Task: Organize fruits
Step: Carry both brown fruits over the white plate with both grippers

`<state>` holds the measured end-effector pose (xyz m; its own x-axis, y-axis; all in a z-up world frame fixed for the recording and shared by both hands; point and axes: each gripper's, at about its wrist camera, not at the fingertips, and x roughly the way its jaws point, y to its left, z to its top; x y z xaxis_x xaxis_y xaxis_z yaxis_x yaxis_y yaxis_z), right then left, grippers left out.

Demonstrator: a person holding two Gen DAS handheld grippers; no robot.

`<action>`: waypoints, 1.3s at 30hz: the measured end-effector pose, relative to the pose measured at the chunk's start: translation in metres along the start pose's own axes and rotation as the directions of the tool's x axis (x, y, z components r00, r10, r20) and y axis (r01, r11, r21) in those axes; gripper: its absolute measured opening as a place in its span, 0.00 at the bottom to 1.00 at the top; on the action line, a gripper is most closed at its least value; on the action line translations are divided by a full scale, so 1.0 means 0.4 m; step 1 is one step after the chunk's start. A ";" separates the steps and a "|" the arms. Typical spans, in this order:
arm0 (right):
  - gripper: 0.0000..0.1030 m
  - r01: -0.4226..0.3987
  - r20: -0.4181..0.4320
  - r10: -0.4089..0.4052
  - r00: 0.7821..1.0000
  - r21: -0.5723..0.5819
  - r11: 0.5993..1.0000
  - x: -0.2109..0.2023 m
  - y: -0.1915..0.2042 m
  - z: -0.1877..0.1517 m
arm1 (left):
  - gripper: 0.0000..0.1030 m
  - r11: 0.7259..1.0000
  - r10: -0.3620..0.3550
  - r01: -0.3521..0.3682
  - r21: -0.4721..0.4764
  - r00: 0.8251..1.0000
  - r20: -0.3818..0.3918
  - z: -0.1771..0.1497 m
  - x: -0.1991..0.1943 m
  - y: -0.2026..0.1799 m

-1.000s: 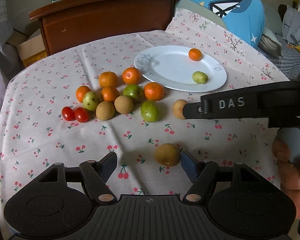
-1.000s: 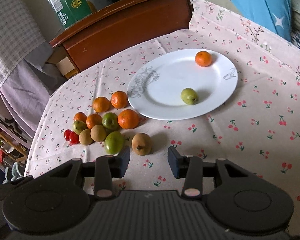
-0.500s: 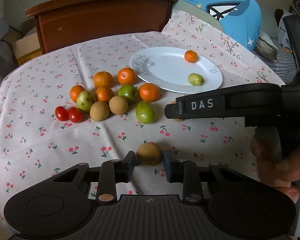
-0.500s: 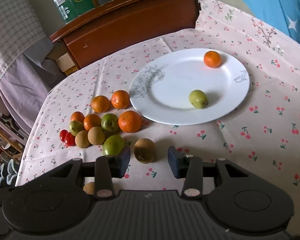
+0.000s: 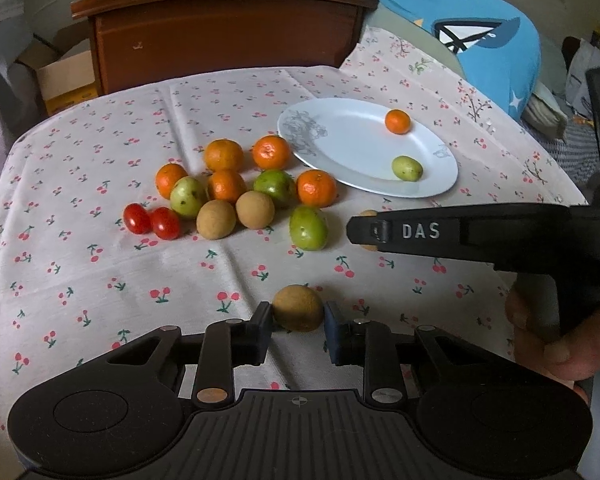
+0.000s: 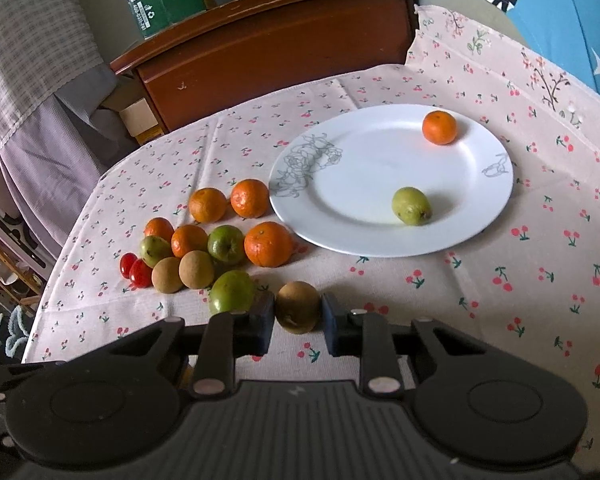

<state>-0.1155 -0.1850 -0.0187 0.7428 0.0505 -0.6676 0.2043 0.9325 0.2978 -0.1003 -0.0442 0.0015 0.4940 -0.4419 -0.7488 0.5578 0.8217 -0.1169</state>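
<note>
Fingers (image 5: 263,325) of both grippers are clamping one brown fruit (image 5: 298,307) each on the tabletop (image 5: 100,272), which I am gripping so both can be going to the white plate (image 6: 364,236) beyond the pile.

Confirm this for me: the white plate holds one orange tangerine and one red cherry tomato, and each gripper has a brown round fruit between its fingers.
Wrong in one point: the white plate holds the orange tangerine and a small green fruit, no tomato, as the right wrist view shows. The rest stands: the left gripper and right gripper each hold a brown round fruit.
</note>
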 end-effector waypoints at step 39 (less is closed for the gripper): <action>0.24 -0.076 0.128 0.065 0.990 0.083 0.994 -0.112 -0.013 0.055 | 0.24 0.988 0.048 -0.026 -0.155 0.989 0.140 0.139 -0.062 0.052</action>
<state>-0.1358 -0.2000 0.0245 0.8301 0.0646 -0.5539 0.1994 0.8932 0.4030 -0.0639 -0.0363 0.0539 0.6088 -0.4483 -0.6545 0.4348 0.8786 -0.1973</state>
